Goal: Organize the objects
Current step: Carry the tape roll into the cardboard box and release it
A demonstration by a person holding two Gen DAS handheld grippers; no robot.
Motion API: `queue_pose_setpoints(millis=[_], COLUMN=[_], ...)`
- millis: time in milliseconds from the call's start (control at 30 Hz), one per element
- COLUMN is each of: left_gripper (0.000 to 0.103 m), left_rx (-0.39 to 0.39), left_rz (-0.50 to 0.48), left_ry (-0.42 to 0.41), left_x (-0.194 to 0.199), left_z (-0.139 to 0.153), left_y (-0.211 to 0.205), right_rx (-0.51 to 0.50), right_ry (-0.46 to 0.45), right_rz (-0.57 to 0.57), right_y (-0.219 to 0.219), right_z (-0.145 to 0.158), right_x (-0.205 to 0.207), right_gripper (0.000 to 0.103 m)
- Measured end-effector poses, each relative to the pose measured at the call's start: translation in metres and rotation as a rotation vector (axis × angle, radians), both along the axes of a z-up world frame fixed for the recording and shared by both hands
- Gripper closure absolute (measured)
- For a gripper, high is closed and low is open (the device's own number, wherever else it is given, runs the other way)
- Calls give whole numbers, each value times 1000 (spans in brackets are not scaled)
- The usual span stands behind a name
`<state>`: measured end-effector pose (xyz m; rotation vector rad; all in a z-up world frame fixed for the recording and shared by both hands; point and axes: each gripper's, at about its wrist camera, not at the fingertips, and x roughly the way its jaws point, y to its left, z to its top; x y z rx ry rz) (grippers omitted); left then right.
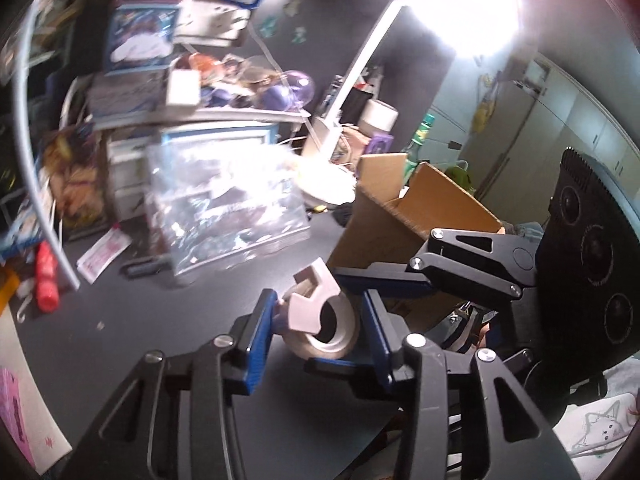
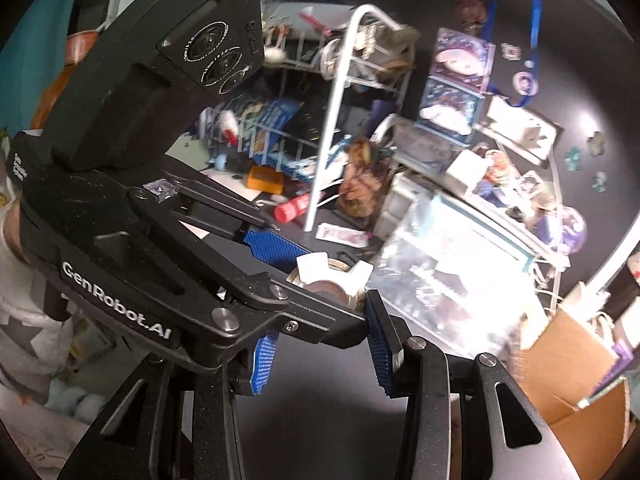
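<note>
The left claw (image 1: pixel 318 316) is clamped on the tape (image 1: pixel 332 340). Its two blue pads (image 1: pixel 262 332) press on the roll from each side. The tape has a white cutter (image 1: pixel 312 300) on top and is held up over the dark table (image 1: pixel 140 320).

The left view shows the roll's round hole. It also shows the other claw coming in from the right, with one finger above the roll and one below it. Behind them stand a brown box (image 1: pixel 400 232) and a clear bag (image 1: pixel 224 208), and a bright lamp (image 1: pixel 464 4) shines up high.

The right view shows the right claw (image 2: pixel 320 320) with the tape at its tips. One blue pad (image 2: pixel 378 332) touches the roll. The other pad is partly hidden behind the left claw, which crosses in front. The right claw looks clamped on the tape too. Only this view shows the white rack (image 2: pixel 340 100). A red bottle (image 2: pixel 292 208) lies by the foot of the rack.
</note>
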<state>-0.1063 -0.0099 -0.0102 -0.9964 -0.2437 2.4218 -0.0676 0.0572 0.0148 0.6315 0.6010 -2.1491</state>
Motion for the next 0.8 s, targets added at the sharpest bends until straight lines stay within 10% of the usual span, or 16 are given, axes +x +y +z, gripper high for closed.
queue_pose_setpoints(millis=[800], left_gripper=[64], left_rx=[-26], left_rz=[-211], left_ry=[-15], left_x=[-75], left_z=[31], left_y=[134], right_rx=[-14], right_ry=[-2], right_rz=[-224], right_y=[132], right_z=[34], right_x=[-40], right_gripper=[66])
